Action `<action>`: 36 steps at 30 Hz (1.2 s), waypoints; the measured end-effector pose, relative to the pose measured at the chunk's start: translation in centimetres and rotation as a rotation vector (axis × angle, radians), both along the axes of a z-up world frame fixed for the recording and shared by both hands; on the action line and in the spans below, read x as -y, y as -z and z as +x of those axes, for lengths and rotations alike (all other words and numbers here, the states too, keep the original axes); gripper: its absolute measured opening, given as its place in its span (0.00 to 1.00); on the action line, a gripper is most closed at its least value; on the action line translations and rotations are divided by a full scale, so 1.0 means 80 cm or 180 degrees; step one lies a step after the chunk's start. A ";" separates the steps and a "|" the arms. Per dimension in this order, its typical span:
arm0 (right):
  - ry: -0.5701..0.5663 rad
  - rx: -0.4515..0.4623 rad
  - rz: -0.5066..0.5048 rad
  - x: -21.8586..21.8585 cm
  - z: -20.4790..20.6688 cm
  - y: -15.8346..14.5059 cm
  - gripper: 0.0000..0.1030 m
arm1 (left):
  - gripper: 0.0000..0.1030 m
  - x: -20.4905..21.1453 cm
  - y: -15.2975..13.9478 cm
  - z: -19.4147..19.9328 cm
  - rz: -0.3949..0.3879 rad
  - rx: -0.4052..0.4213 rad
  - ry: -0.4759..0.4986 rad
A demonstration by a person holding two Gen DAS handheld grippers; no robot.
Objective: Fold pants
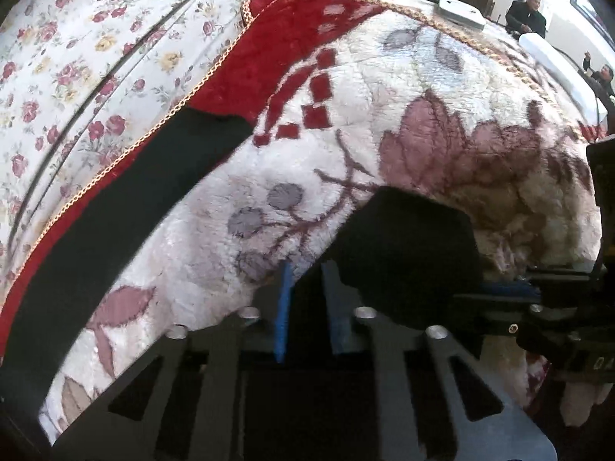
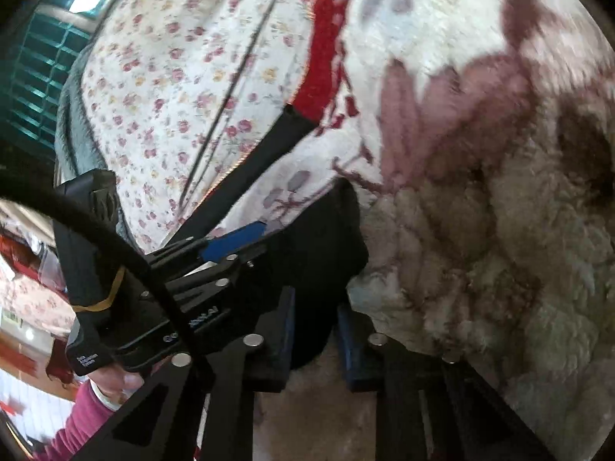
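Observation:
The black pants [image 1: 127, 207] lie on a fleece blanket; one long leg runs along the blanket's red border in the left wrist view, and a bunched black part [image 1: 407, 253] hangs at my fingers. My left gripper [image 1: 305, 307] is shut on this black cloth between its blue pads. In the right wrist view the pants leg [image 2: 265, 153] stretches away, and the bunched part [image 2: 319, 253] sits between my right gripper's [image 2: 313, 330] fingers, which are shut on it. The left gripper [image 2: 215, 265] shows close on the left there, side by side with the right.
The cream and pink flowered fleece blanket [image 1: 384, 123] with red border [image 1: 276, 50] covers the bed. A floral sheet [image 1: 96, 38] lies to the left. A white device [image 1: 459, 11] with cables rests at the far edge. A person's hand [image 2: 115, 380] in a pink sleeve holds the left gripper.

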State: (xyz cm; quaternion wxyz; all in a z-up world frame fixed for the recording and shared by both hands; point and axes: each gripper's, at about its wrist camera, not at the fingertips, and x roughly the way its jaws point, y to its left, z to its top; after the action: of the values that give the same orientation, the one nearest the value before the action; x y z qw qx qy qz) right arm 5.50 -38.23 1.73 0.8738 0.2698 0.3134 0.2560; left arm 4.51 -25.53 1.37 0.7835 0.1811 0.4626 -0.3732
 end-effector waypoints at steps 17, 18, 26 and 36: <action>-0.0791 0.0703 -0.0749 -0.094 -0.058 -0.047 0.29 | 0.02 -0.109 0.002 0.010 -0.0299 -0.0205 -0.0774; -0.0736 0.0738 -0.0772 -0.088 -0.060 -0.050 0.31 | 0.02 -0.109 0.003 0.010 -0.0304 -0.0204 -0.0776; -0.0556 0.0554 -0.0925 -0.074 -0.047 -0.045 0.44 | 0.02 -0.102 0.003 0.011 -0.0228 -0.0102 -0.0757; 0.0152 -0.0150 -0.0781 -0.011 -0.019 -0.013 0.44 | 0.02 -0.096 -0.005 -0.004 -0.0267 -0.0092 -0.0769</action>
State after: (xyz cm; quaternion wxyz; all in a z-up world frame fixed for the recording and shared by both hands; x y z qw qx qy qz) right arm 3.94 -37.33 2.79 0.8985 0.1741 0.3563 0.1884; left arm 4.23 -17.87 1.80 0.8229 0.0857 0.4763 -0.2977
